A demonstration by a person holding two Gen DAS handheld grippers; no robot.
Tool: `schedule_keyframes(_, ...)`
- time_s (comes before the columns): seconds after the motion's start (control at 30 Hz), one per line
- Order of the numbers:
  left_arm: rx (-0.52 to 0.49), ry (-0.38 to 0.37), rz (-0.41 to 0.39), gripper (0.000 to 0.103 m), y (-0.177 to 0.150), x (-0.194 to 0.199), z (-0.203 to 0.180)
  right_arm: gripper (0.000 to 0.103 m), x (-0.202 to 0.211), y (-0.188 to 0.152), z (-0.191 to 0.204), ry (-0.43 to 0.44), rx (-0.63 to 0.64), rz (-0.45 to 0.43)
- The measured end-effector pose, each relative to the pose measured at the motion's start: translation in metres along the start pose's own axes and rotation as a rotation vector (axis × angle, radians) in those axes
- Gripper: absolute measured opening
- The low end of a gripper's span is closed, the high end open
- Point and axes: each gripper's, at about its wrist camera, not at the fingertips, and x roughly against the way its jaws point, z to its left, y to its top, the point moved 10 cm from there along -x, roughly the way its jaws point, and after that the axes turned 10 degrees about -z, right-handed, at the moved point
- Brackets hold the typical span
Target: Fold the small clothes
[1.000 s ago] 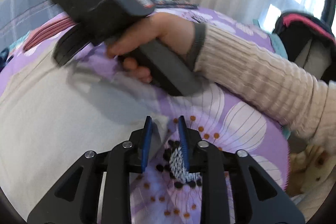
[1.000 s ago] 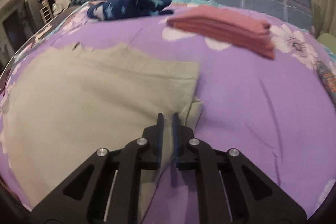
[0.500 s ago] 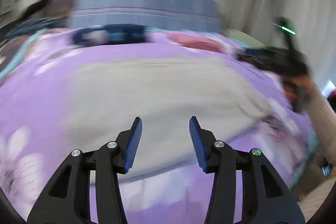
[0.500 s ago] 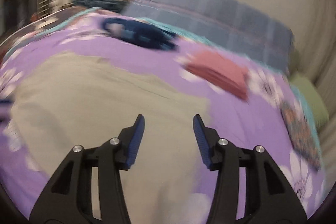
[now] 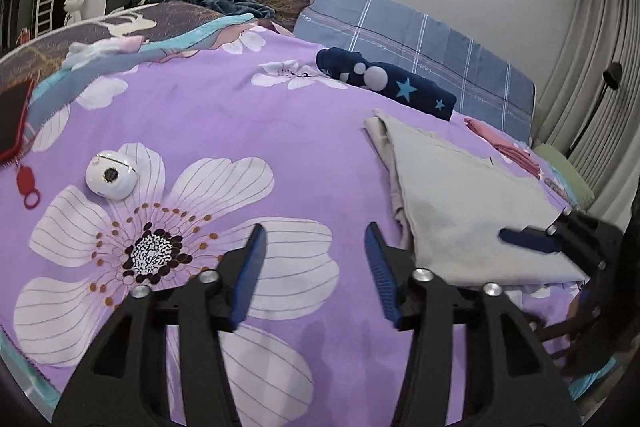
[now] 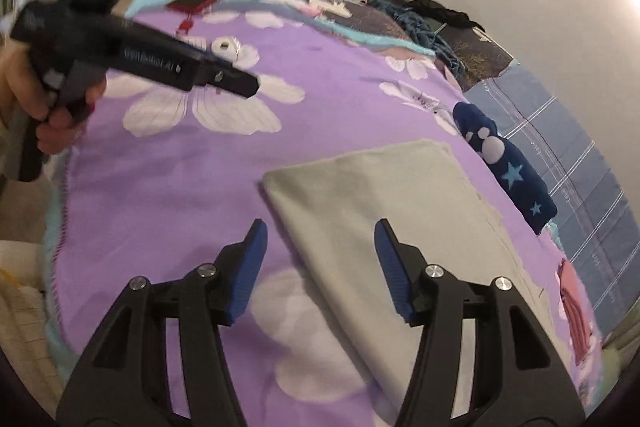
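We have the bed under its purple flowered cover, and on it the beige cloth lies folded flat, filling the lower centre of the right wrist view and the right half of the left wrist view, so we judge one fold is laid and the next is due. Our left tool hangs over bare cover just left of the cloth and our right tool over its near corner, both with jaws opening and nothing between them. Next we must pinch an edge with each tool.
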Motion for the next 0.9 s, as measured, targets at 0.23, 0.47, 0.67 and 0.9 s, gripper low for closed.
schedule_keyframes(0.23,0.005,-0.098,0.015,0.068,-0.004,-0.019,-0.014,0.056,-0.035,-0.001,0.014,-0.063,0.047,0.071)
schedule_keyframes(0.47,0.143,-0.155,0.088,0.068,-0.018,-0.033,0.007,0.04,-0.054,0.01,0.019,-0.165,0.128,0.11)
schedule_keyframes(0.67,0.214,-0.199,0.081,0.068,-0.008,-0.029,0.013,0.006,-0.062,0.009,0.018,-0.182,0.078,0.13)
schedule_keyframes(0.9,0.142,-0.291,0.077,0.068,0.032,-0.04,-0.017,0.004,-0.033,0.026,0.01,-0.135,-0.032,0.026)
